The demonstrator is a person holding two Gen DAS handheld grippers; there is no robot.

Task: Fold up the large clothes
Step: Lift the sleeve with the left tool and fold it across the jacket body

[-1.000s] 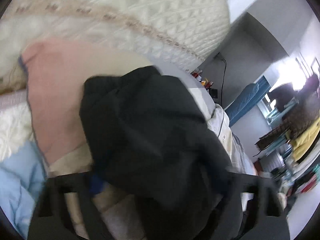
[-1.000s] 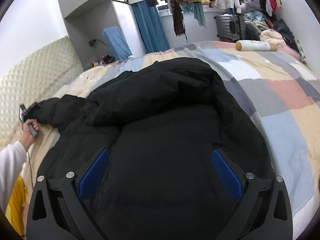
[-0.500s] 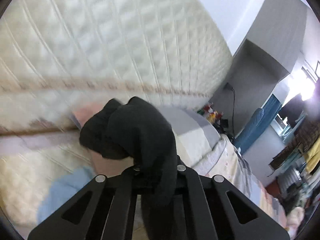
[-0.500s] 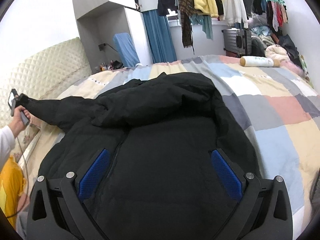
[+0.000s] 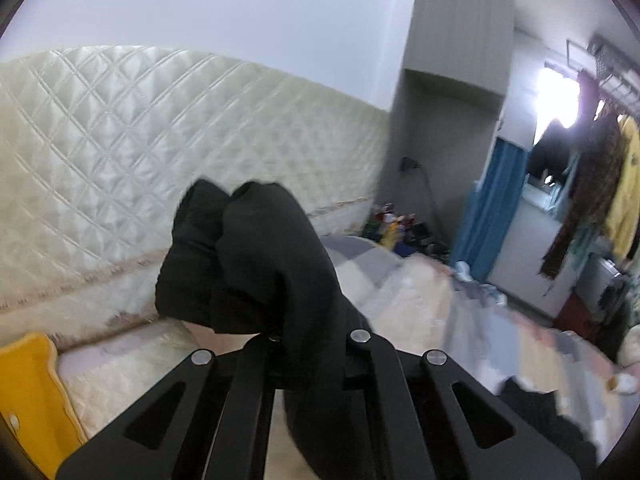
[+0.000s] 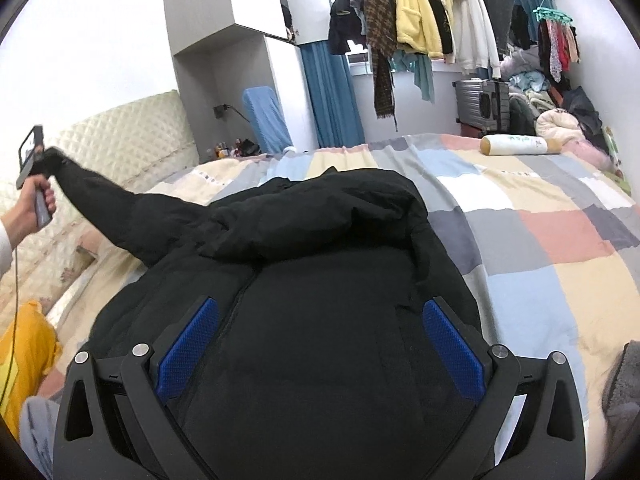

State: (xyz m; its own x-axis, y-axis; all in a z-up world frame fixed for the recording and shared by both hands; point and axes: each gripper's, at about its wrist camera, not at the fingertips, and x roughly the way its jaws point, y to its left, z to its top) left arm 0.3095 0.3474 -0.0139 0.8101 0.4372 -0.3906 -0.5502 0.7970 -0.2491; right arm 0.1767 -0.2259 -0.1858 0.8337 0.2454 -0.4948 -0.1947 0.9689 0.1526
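A large black padded jacket (image 6: 320, 280) lies spread on the patchwork bedspread (image 6: 540, 232). Its left sleeve (image 6: 120, 208) is stretched up and off the bed toward the headboard. My left gripper (image 5: 308, 340) is shut on the sleeve's cuff (image 5: 248, 264), which bunches up in front of the camera. In the right wrist view the left gripper (image 6: 50, 152) shows at the far left, held in a hand (image 6: 36, 204). My right gripper (image 6: 316, 344) hovers over the jacket's body, open, its blue pads (image 6: 188, 344) wide apart with only the jacket's flat front below them.
A quilted cream headboard (image 5: 140, 168) runs behind the left gripper. A yellow garment (image 6: 24, 364) lies at the bed's near left. A rolled white pillow (image 6: 520, 146), a suitcase (image 6: 482, 106) and hanging clothes (image 6: 420, 12) stand beyond the bed.
My left gripper closed on the sleeve cuff and rose, lifting the sleeve off the bed toward the headboard. The right gripper stayed open over the jacket, drifting back slightly.
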